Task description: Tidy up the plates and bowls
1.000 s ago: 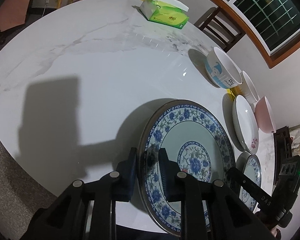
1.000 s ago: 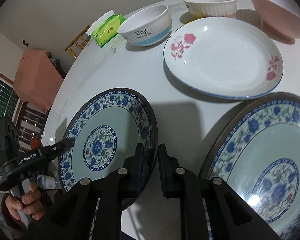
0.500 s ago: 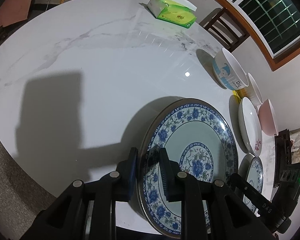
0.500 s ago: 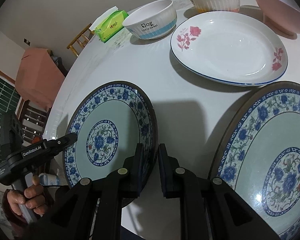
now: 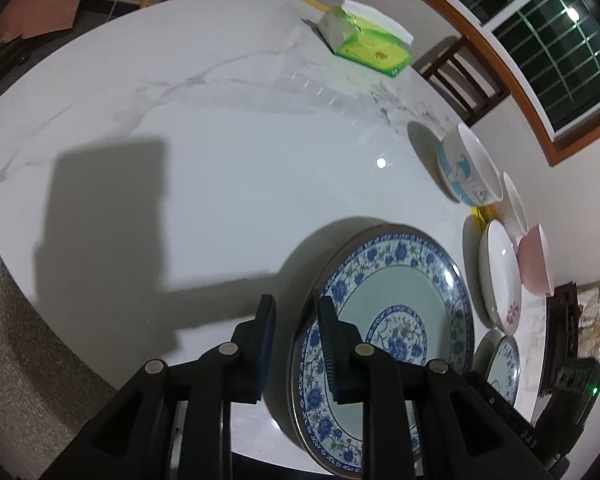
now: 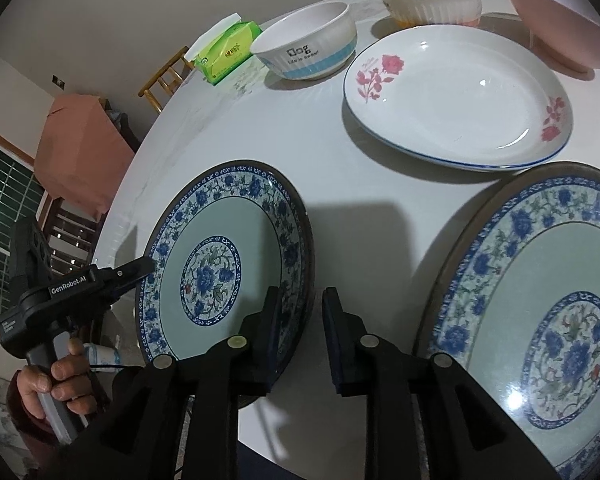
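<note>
A blue-flowered plate [image 5: 400, 320] is tilted up over the near edge of the white marble table [image 5: 220, 160]. My left gripper [image 5: 296, 304] is shut on its rim, one pad on the face and one behind. On the opposite rim of this plate [image 6: 220, 272], my right gripper [image 6: 300, 296] is opening: its left finger lies over the face and its right finger stands clear of the edge. The left gripper [image 6: 140, 268] shows there, held by a hand. A second blue-flowered plate [image 6: 540, 320] lies flat to the right.
Behind lie a white plate with pink flowers [image 6: 456, 96], a white bowl with a blue band [image 6: 308, 52], a ribbed white bowl [image 6: 432, 0] and a pink bowl [image 6: 560, 20]. A green tissue pack [image 5: 364, 44] sits far back. Chairs stand around the table.
My right gripper's fingers have spread apart, and its right finger has come off the plate's rim. The left gripper keeps its grip, and its view has rolled slightly.
</note>
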`<state>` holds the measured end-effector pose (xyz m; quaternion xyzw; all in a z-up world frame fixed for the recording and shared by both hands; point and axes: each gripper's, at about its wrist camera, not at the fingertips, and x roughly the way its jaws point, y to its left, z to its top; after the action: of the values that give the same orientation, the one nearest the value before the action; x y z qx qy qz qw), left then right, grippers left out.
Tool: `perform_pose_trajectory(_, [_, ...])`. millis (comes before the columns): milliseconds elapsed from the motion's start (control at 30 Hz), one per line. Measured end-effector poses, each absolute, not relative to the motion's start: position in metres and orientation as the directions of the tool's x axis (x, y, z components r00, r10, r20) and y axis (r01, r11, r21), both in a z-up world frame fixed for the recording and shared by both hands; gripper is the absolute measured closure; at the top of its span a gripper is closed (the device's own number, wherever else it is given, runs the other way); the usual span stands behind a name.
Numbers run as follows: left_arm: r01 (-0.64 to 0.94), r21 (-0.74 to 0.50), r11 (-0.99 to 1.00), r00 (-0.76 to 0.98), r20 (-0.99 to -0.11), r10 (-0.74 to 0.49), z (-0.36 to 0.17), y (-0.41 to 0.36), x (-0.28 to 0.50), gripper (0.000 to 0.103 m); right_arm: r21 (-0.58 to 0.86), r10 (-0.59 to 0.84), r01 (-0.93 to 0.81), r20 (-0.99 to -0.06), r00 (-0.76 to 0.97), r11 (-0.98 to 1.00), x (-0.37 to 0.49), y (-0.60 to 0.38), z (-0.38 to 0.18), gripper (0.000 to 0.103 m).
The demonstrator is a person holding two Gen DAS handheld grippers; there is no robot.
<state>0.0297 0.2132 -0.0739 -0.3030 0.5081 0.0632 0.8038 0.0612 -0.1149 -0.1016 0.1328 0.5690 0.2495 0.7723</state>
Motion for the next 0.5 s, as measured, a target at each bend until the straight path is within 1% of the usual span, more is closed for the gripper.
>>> perform_pose_trajectory(133, [-0.415, -0.434, 0.799, 0.513, -0.838, -0.189, -0.059, 0.209, 0.023, 0.081, 0.501, 0.549, -0.233, -0.800, 0.244, 0.833, 0.054, -0.130, -0.092, 0.081])
perform_pose_trajectory(233, [-0.369, -0.451, 0.812, 0.542, -0.815, -0.206, -0.042, 0.188, 0.019, 0.081, 0.518, 0.564, -0.227, -0.783, 0.264, 0.825, 0.046, -0.148, -0.081, 0.081])
perform_pose_trajectory(333, [-0.298, -0.478, 0.826, 0.551, -0.793, -0.260, -0.031, 0.162, 0.019, 0.081, 0.531, 0.572, -0.213, -0.767, 0.290, 0.820, 0.038, -0.168, -0.072, 0.081])
perform_pose_trajectory(400, [-0.238, -0.500, 0.833, 0.548, -0.777, -0.309, -0.025, 0.138, 0.020, 0.081, 0.537, 0.573, -0.200, -0.758, 0.310, 0.819, 0.032, -0.183, -0.067, 0.078])
perform_pose_trajectory(500, [-0.149, -0.567, 0.810, 0.526, -0.739, -0.421, -0.021, 0.104, 0.021, 0.081, 0.541, 0.568, -0.182, -0.745, 0.348, 0.821, 0.020, -0.210, -0.060, 0.078])
